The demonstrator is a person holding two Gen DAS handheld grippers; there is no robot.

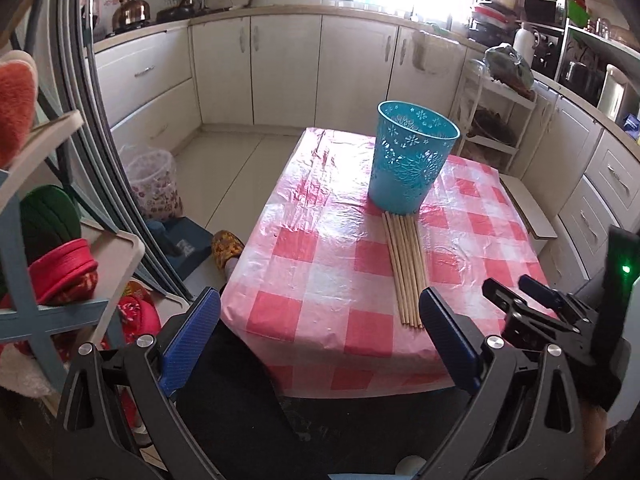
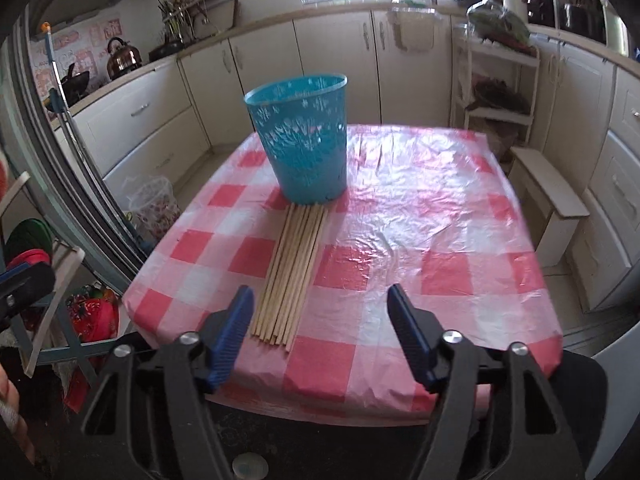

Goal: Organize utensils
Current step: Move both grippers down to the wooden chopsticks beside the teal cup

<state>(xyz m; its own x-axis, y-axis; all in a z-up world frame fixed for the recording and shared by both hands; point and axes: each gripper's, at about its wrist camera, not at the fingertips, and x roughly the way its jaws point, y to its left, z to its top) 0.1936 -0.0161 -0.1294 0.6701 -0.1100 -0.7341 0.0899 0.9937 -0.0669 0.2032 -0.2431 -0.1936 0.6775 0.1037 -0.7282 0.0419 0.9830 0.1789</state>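
Several wooden chopsticks lie side by side on the red-and-white checked tablecloth, their far ends touching an upright turquoise perforated basket. My left gripper is open and empty, above the table's near edge, left of the chopsticks' near ends. The right gripper shows at the right edge of that view. In the right wrist view the chopsticks and basket sit left of centre. My right gripper is open and empty, just right of the chopsticks' near ends.
A shoe rack with slippers stands left of the table. A plastic bin sits on the floor. A white stool and a white shelf cart stand right of the table. Kitchen cabinets line the back.
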